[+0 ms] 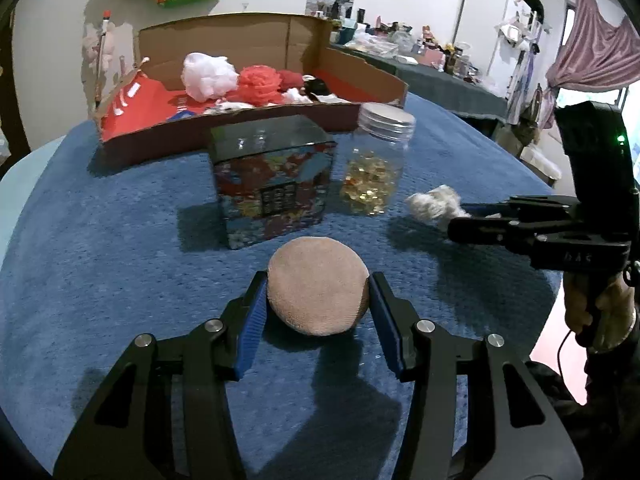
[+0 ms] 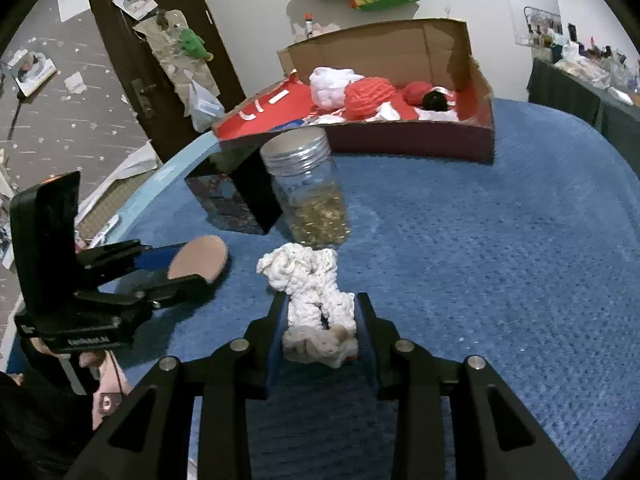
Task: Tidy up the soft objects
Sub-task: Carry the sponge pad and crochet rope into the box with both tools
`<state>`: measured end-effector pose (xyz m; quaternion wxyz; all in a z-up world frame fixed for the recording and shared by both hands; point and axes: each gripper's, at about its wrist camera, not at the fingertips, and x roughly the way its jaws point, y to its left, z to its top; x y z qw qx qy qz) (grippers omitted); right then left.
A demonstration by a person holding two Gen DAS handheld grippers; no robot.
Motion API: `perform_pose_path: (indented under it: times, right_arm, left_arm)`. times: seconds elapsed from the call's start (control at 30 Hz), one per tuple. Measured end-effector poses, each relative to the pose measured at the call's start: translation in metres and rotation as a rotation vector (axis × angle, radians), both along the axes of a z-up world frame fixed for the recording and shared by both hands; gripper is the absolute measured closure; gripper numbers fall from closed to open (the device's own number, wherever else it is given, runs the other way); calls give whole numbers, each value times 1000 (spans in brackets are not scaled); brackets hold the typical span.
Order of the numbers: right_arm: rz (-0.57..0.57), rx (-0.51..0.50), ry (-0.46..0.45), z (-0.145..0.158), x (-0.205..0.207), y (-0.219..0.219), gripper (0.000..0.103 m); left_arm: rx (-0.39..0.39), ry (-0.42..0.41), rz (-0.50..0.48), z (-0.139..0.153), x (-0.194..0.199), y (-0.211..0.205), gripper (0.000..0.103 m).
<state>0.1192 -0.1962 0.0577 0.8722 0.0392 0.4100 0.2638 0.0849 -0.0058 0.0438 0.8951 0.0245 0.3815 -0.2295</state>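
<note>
Left wrist view: left gripper [image 1: 318,300] is clamping the pink puff [image 1: 318,285] btwn its blue pads, near-centre on the blue cloth [image 1: 120,240], w/ tin [image 1: 272,184] and jar [image 1: 376,164] just beyond. Right gripper [image 2: 320,320] is pinching the white knit toy [image 2: 316,300] the same way, jar right ahead. Best bet: keeping both grips light but steady, lifting clear over tin & jar, then carrying to the far cardboard box [image 1: 360,68] where other soft bits are lying.

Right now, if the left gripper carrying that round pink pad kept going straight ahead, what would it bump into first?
Most likely the patterned tin box, which stands straight ahead of the left gripper and its pink pad. The cardboard box lies behind it. Depth is hard to judge.
</note>
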Motion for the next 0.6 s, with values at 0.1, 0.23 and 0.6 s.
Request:
perform_pose_path:
  times: [0.1, 0.23, 0.6]
  right_arm:
    - [-34, -22, -10, 1, 1, -7, 68]
    - [-86, -84, -25, 3, 7, -17, 68]
    - [-161, -195, -54, 17, 48, -32, 68]
  left_arm:
    - [9, -4, 24, 2, 0, 9, 55]
    - [34, 8, 72, 4, 5, 27, 55]
    - [73, 47, 178, 6, 51, 84, 55]
